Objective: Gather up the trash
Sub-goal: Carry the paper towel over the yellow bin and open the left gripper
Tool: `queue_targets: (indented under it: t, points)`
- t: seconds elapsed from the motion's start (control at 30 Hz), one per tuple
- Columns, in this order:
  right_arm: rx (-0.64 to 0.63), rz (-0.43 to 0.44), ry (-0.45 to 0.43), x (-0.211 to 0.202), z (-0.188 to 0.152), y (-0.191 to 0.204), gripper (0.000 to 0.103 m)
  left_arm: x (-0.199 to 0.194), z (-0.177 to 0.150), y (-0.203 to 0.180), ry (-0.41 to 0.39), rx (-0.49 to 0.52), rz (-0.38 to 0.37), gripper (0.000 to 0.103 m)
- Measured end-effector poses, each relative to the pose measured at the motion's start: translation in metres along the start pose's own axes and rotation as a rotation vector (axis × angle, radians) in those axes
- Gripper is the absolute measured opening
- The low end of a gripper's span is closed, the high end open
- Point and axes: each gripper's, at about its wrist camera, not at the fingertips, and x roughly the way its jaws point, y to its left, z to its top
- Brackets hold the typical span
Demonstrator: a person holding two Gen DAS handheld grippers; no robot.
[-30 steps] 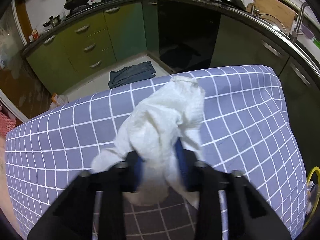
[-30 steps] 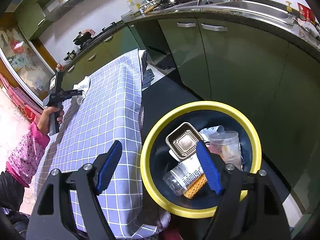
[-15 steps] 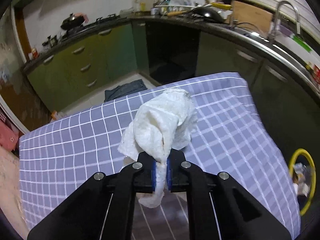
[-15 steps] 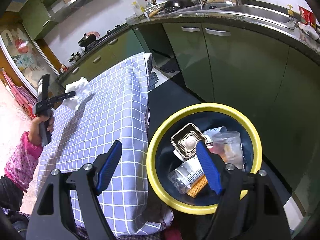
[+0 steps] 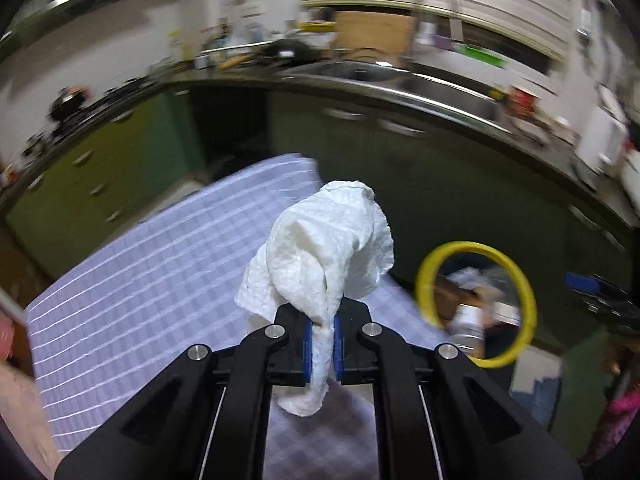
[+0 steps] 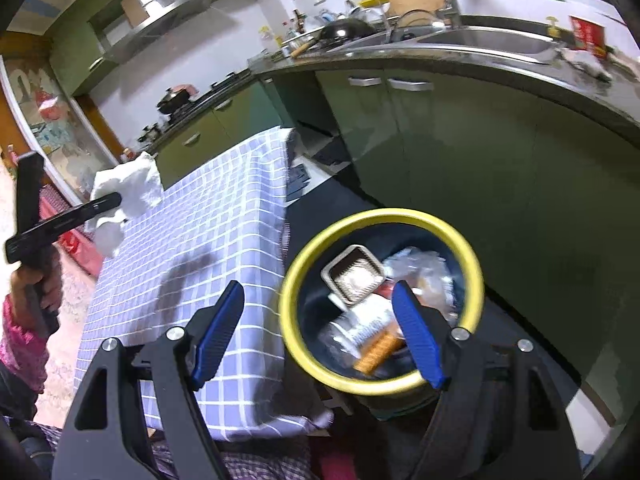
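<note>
My left gripper (image 5: 321, 340) is pinching the crumpled white paper towel (image 5: 324, 256) up off the checked tablecloth (image 5: 152, 280), while my right gripper (image 6: 320, 336) hangs spread and empty over the yellow-rimmed trash bin (image 6: 476, 276) beside the table.

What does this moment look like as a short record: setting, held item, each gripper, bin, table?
setting: kitchen with green cabinets
held item: crumpled white paper towel, off the table
left gripper: shut on the paper towel
right gripper: open, nothing between its fingers, above the bin
bin: yellow rim, on the floor beside the table, already holds packaging
table: purple checked cloth
</note>
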Motion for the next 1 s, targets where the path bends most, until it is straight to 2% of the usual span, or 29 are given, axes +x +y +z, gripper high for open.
queue_targets:
  t: [0.17,0.33,0.47,0.7,0.77,0.8,0.83,0.9,1.0]
  points:
    - [0.039,-0.037,-0.023,-0.018,-0.010,-0.025,0.072,0.014,-0.001,-0.079,0.058,0.074,-0.159,0.008]
    - [0.064,-0.059,-0.044,-0.030,-0.017,-0.046,0.072,0.040,-0.006,-0.150,0.106,0.144,-0.247,0.008]
    - [0.080,-0.068,-0.053,-0.037,-0.022,-0.060,0.072,0.071,-0.004,-0.185,0.148,0.181,-0.264,0.008]
    - [0.122,-0.071,-0.045,-0.035,-0.029,-0.079,0.075,0.138,0.003,-0.214,0.231,0.125,-0.225,0.010]
    - [0.130,-0.070,-0.043,-0.034,-0.030,-0.079,0.076,0.157,0.001,-0.210,0.262,0.095,-0.199,0.031]
    - [0.133,-0.071,-0.042,-0.035,-0.033,-0.081,0.076,0.168,-0.001,-0.209,0.285,0.075,-0.179,0.057]
    - [0.136,-0.072,-0.042,-0.034,-0.033,-0.082,0.076,0.175,-0.004,-0.204,0.297,0.060,-0.169,0.071]
    - [0.138,-0.071,-0.042,-0.034,-0.033,-0.082,0.076,0.191,-0.011,-0.201,0.336,0.028,-0.149,0.072]
    - [0.128,-0.069,-0.041,-0.034,-0.032,-0.079,0.076,0.205,-0.021,-0.199,0.400,-0.004,-0.159,0.073]
